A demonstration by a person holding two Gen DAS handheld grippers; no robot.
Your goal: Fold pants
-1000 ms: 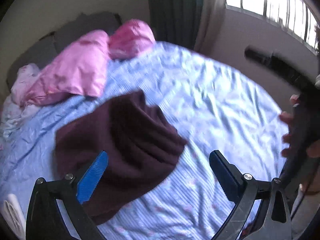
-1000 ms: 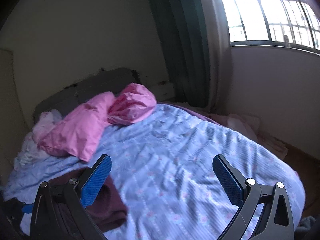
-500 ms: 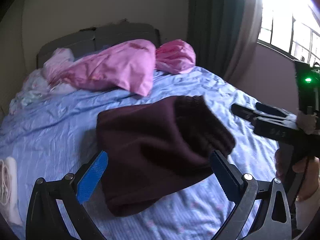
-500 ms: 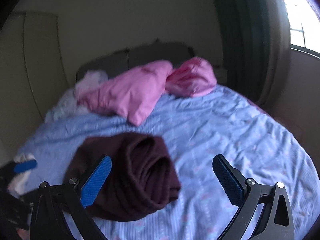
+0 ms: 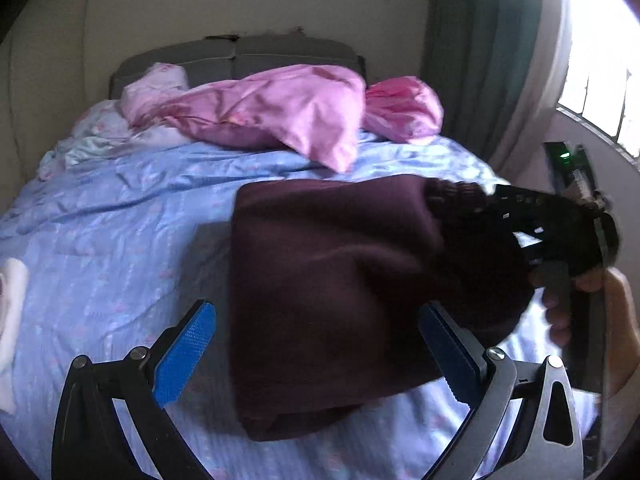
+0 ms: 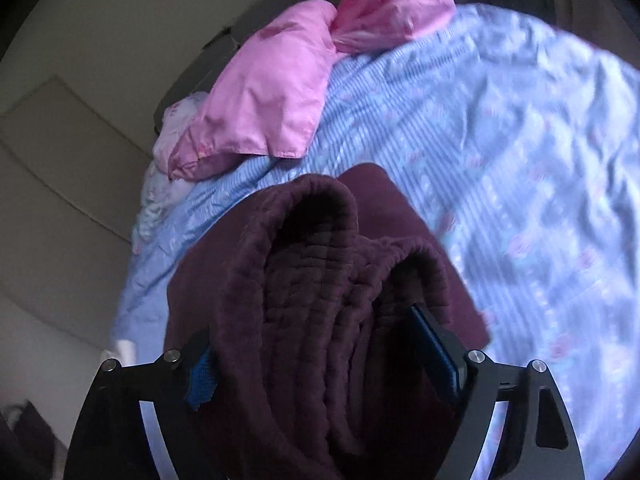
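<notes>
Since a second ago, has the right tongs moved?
Yes. The right tongs dropped from facing the window wall to straddle the folded maroon pants, below the pink pillow. Its jaws have just been closing around the bundle.

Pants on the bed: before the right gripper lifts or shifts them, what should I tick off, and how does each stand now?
1. Pants between right gripper fingers: ok; its jaws have just been closing around the bundle.
2. Pads pressing firmly on the cloth: cannot tell.
3. Left gripper open, holding nothing: ok.
4. Pants folded into a compact bundle: ok.
5. Pillow apart from pants: ok.
6. Bare sheet beside the bundle: ok.
</notes>
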